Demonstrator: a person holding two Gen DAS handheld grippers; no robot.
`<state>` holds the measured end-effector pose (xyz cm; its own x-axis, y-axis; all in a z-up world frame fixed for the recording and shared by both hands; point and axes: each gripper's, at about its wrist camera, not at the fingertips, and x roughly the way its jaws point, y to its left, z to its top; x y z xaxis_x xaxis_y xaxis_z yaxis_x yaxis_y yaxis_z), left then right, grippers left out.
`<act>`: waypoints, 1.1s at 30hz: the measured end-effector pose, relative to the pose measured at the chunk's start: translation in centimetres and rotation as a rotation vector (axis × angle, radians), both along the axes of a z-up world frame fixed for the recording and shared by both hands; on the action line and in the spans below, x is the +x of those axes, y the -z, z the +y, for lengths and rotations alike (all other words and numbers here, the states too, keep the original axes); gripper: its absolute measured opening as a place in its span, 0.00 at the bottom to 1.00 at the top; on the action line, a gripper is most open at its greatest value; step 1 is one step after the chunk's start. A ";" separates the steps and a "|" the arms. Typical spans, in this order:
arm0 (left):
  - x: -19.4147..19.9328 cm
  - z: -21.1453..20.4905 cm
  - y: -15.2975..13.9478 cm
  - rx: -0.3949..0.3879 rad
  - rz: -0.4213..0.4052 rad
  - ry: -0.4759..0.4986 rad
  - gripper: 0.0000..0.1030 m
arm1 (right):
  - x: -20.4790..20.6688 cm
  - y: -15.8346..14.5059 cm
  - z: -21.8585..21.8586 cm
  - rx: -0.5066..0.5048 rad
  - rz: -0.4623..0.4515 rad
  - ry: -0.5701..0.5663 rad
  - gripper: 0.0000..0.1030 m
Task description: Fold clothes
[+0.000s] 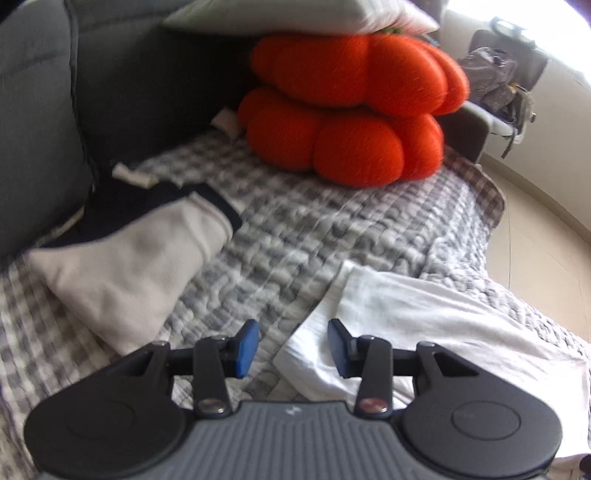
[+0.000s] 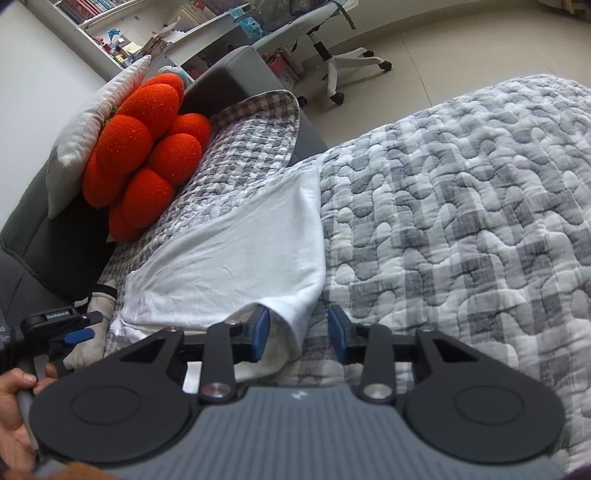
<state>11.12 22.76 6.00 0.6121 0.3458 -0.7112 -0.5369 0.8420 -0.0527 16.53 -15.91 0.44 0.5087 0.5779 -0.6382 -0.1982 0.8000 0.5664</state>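
White garment (image 2: 229, 254), folded flat on the checked quilt (image 2: 461, 221), long axis running away from both tools. Right gripper (image 2: 298, 334) nearer, jaws parted astride its near corner; left gripper (image 1: 292, 349) parted, empty, at the opposite edge.

grey sofa (image 2: 33, 221); white bookshelf (image 2: 122, 22); office chair (image 2: 325, 40); beige floor (image 2: 461, 48)

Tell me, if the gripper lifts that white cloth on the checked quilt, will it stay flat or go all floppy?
Probably floppy: the white cotton garment already sags and creases over the grey checked quilt, and its corner droops between the open right gripper jaws. It looks thin, so likely light. It seems soft rather than slippery, so it should hardly slide.
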 end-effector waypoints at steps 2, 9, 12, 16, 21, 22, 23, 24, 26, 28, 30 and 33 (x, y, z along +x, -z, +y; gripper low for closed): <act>0.0 -1.4 -0.7 0.030 -0.013 0.043 0.42 | 0.0 0.0 -0.3 0.013 0.005 0.012 0.39; -0.3 -4.7 -2.4 0.062 -0.067 0.130 0.60 | 0.0 -0.1 -0.2 0.005 -0.011 0.029 0.39; -0.5 -6.2 -2.8 0.072 -0.092 0.163 0.69 | 0.0 -0.3 -0.1 -0.027 -0.033 0.033 0.40; -0.7 -7.5 -2.9 0.093 -0.118 0.189 0.76 | 0.2 -0.3 -0.1 -0.037 -0.039 0.038 0.43; -0.7 -8.4 -2.9 0.125 -0.136 0.191 0.77 | 0.3 -0.6 -0.7 0.015 -0.029 0.046 0.43; -0.7 -8.5 -2.9 0.123 -0.139 0.193 0.78 | 0.3 -0.7 -0.8 0.019 -0.028 0.048 0.43; -0.7 -8.5 -2.9 0.121 -0.143 0.195 0.78 | 0.4 -0.7 -0.8 0.024 -0.027 0.049 0.45; -0.7 -8.7 -2.9 0.114 -0.145 0.197 0.78 | 0.4 -0.7 -0.9 0.028 -0.027 0.051 0.46; -0.7 -8.9 -2.7 0.106 -0.147 0.204 0.79 | 0.5 -0.8 -1.0 0.037 -0.025 0.053 0.48; -0.7 -9.2 -2.7 0.106 -0.142 0.226 0.79 | 0.6 -0.9 -1.2 0.046 -0.023 0.056 0.48; -0.6 -9.4 -2.6 0.098 -0.136 0.244 0.80 | 0.7 -0.6 -1.1 0.045 -0.006 0.062 0.48; -0.5 -9.4 -2.3 0.067 -0.126 0.259 0.80 | 0.6 -0.1 -0.9 0.055 0.008 0.059 0.48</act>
<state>10.64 13.38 8.27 0.7679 0.2101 -0.6052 -0.2965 0.9540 -0.0451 17.17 -16.77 0.58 0.5380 0.5817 -0.6101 -0.1472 0.7775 0.6114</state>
